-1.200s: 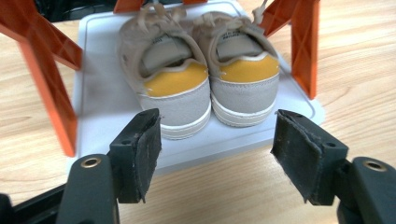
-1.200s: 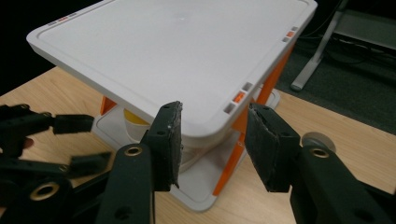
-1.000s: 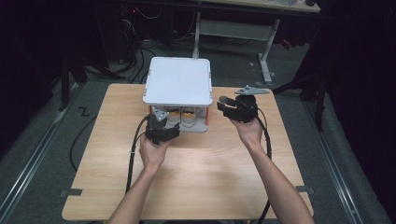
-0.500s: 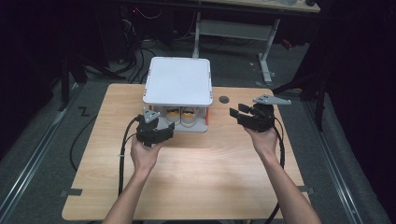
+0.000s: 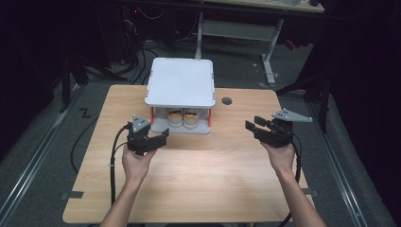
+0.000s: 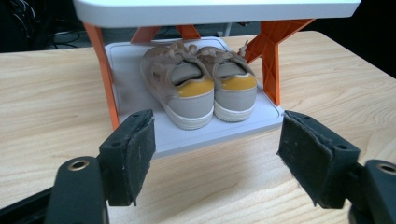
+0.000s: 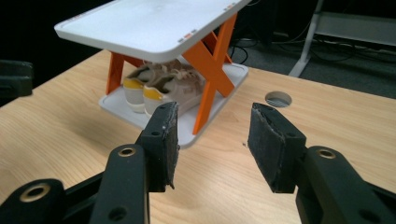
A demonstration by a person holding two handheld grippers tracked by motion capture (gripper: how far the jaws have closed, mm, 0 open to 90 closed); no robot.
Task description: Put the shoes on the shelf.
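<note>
High view: wooden table (image 5: pixel 203 189) with a two-tier shoe rack (image 5: pixel 179 82) at its far middle; white top shelf, orange legs, pale lower tray
Shoes: pair of small beige shoes (image 5: pixel 183 117) with yellow heel tabs; side by side on the rack's lower tray, under the top shelf; heels toward the person
Left gripper: left gripper (image 5: pixel 158 137) held over the table just in front of the rack's near-left corner; jaws point toward the rack; not touching it
Left jaws: wide apart; have just been opening; nothing between the pads
Right gripper: right gripper (image 5: pixel 251 126) well apart from the rack, out toward the table's right side; jaws point left toward the rack
Right jaws: apart; have just been opening; nothing held
Left gripper view: shoes (image 6: pixel 201 88) sit straight ahead beyond the left gripper (image 6: pixel 215 149); laces visible; lower tray (image 6: pixel 140 60) edge lies just past the pads; orange legs (image 6: pixel 273 56) on either side
Right gripper view: rack (image 7: pixel 154 23) seen from its corner, beyond the right gripper (image 7: pixel 212 140); shoes (image 7: pixel 154 88) partly hidden behind the orange cross brace (image 7: pixel 212 60); bare tabletop between the pads
Table hole: round cable hole (image 5: pixel 227 100) just right of the rack; also in the right gripper view (image 7: pixel 278 99)
Hands: both forearms come in from the bottom edge; each hand wraps its gripper body
</note>
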